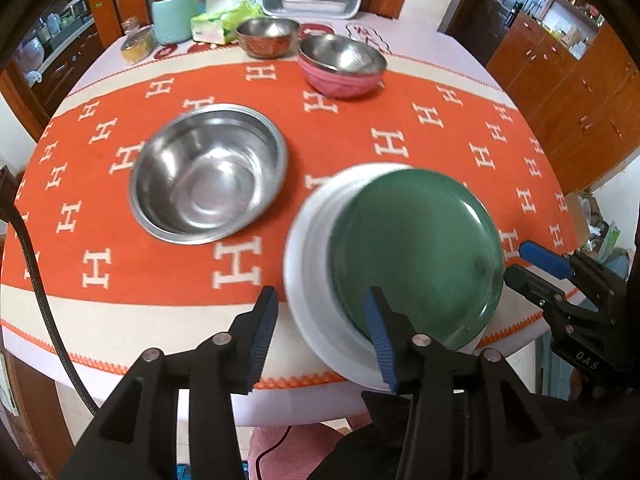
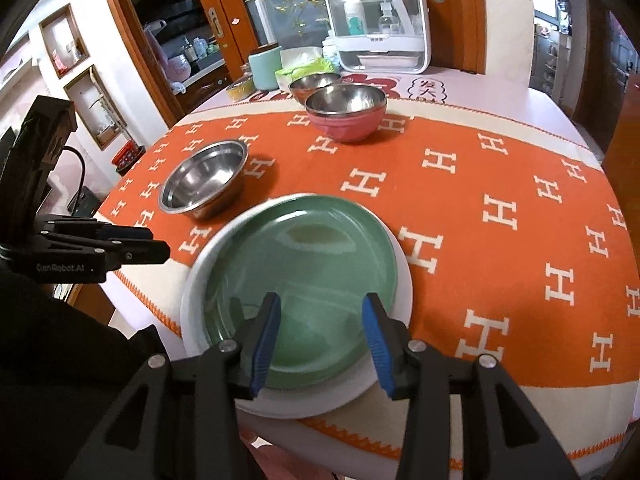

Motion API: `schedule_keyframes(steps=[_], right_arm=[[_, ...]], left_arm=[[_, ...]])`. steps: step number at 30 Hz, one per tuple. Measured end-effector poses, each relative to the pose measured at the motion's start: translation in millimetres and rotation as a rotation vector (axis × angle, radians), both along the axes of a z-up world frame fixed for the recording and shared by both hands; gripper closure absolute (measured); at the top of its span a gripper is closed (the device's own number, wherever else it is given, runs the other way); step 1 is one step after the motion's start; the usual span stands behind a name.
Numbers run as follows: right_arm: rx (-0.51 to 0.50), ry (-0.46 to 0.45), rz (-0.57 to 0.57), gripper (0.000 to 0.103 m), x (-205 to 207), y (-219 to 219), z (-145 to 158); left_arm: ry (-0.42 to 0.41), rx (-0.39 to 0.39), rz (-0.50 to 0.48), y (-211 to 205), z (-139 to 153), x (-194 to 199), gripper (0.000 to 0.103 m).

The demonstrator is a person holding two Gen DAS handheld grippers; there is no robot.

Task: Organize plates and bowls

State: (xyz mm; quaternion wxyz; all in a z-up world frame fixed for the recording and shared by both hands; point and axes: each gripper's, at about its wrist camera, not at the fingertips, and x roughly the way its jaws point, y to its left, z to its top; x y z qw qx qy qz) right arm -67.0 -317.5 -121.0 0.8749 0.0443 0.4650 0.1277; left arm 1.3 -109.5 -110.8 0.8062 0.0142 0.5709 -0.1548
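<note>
**Both tools open above the stacked plates**

Blue-padded fingers of the left tool [image 1: 322, 334] fill the foreground of its own view, jaws parted with nothing gripped; one finger stands over the near rim of the white plate [image 1: 308, 280], the other over bare cloth beside it. From the right wrist view, the right tool [image 2: 320, 340] likewise stands partly open and empty above the near side of the green plate [image 2: 300, 276], pads clear of it.

That green plate lies on top of the white plate [image 2: 404, 280], and the pair sits at the near edge of the desk [image 2: 500, 92], on an orange cloth [image 2: 460, 208] patterned with white H letters. Just beyond and to the left rests a steel bowl [image 1: 208, 172], upright and empty. Farther back, a pink bowl [image 1: 340, 66] with a steel lining stands near the cloth's far edge, and a second, darker steel bowl [image 1: 268, 36] sits behind it. A mint canister [image 1: 174, 14] and a tissue pack [image 1: 222, 20] stand at the desk's far end.
</note>
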Motion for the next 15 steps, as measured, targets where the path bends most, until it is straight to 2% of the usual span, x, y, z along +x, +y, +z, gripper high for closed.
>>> schedule_keyframes(steps=[4, 6, 10, 15], right_arm=[[-0.01, -0.025, -0.038, 0.059, 2.9, 10.9, 10.5], [-0.017, -0.036, -0.055, 0.054, 5.1, 17.4, 15.7], [-0.034, -0.057, -0.068, 0.045, 8.8, 33.3, 25.9], [-0.067, -0.093, -0.063, 0.043, 12.0, 61.8, 38.1]], left_arm=[[-0.016, -0.004, 0.016, 21.3, 6.7, 5.9, 0.051], [-0.023, -0.005, 0.029, 32.6, 9.2, 9.6, 0.049], [-0.037, 0.003, 0.057, 57.7, 13.3, 19.3, 0.037], [-0.067, -0.004, 0.065, 82.3, 18.3, 30.1, 0.029]])
